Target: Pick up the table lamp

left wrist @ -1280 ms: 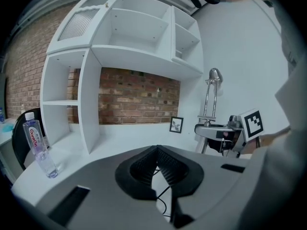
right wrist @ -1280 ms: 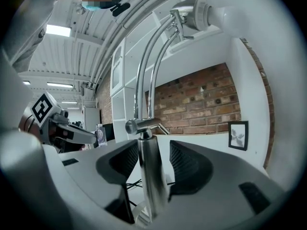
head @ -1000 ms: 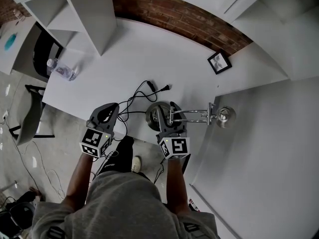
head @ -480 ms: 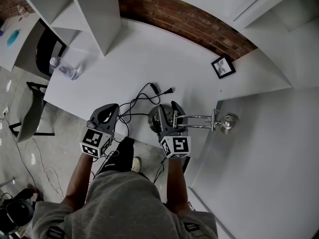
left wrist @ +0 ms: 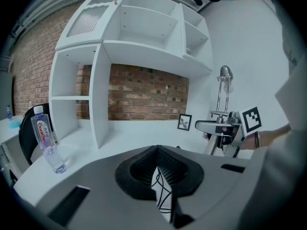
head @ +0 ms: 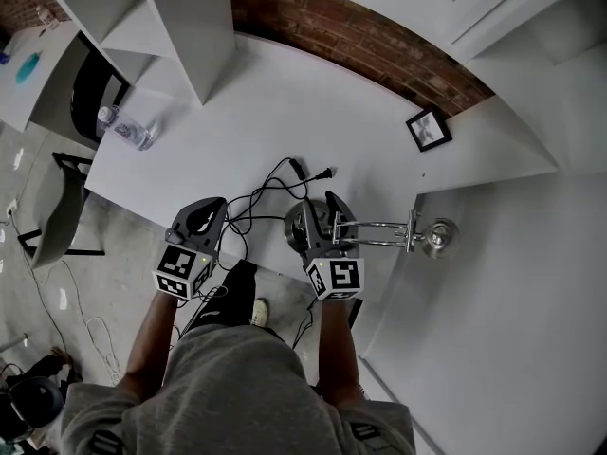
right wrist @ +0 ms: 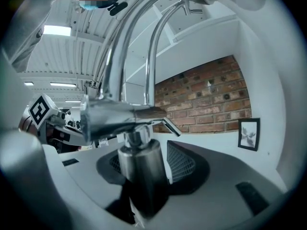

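While the head view looks down on the white desk (head: 237, 112), the right gripper (head: 319, 218) sits over the round base of the table lamp (head: 379, 226), near the desk's front edge, with the lamp's chrome arms and head reaching toward the view's right. The left gripper (head: 201, 209) hangs just left of it, beside a tangled black cable (head: 261, 192). A water bottle (head: 123, 131) lies well apart at the left, and a picture frame (head: 429, 129) stands by the brick wall. From the left gripper view, the left gripper (left wrist: 158, 176) has its jaws pressed together on nothing; the lamp (left wrist: 222, 104) stands upright to the right, the bottle (left wrist: 45, 138) to the left. From the right gripper view, the right gripper (right wrist: 144, 171) is clamped on the lamp's (right wrist: 139, 166) metal stem.
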A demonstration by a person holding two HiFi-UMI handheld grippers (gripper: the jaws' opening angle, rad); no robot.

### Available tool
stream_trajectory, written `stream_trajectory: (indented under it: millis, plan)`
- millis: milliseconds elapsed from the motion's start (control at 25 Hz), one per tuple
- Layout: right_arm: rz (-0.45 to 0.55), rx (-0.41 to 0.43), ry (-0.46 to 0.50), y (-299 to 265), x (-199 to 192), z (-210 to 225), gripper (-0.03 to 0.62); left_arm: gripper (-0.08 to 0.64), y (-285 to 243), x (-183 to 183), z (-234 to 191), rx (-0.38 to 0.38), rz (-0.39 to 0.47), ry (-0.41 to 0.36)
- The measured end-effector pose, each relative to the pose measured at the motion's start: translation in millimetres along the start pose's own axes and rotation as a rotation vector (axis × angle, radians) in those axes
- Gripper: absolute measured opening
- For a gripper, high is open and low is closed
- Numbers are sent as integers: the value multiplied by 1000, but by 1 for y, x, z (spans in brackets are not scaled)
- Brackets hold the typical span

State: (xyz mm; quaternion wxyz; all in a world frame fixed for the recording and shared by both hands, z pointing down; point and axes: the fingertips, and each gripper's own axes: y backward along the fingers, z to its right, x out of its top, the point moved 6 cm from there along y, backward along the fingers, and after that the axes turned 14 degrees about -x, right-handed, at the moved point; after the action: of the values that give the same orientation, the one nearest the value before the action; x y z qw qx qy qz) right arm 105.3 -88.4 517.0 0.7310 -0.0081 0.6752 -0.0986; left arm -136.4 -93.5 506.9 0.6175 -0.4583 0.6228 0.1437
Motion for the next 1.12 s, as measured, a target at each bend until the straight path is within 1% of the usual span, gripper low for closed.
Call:
stream_trajectory:
  millis: [80, 200, 360, 440, 600, 720, 880, 1120]
  plan:
    - [-1, -3, 23, 0, 0, -1, 178, 5, 0, 0, 0, -1, 2, -3]
    - [-1, -19, 72, 0, 0, -2, 120, 5, 2, 0, 1, -1, 1, -1]
    - [-2, -37, 107, 0, -1, -3, 89, 5, 7, 0, -1, 5, 6, 1]
    - [-1, -51, 132, -1, -1, -4, 57, 5, 8, -1, -3, 8, 7, -1]
    - [8, -84, 148, 0, -1, -3, 37, 5, 10, -3, -4, 9, 6, -5]
    - [13, -92, 158, 0, 0, -4, 21, 5, 11, -2, -6, 5, 7, -7]
    - [14, -73, 162, 1, 0, -4, 21, 5, 12, -1, -8, 2, 4, -7]
    - [51, -43, 120, 2, 11, -3, 20, 5, 11, 0, -7, -4, 3, -9]
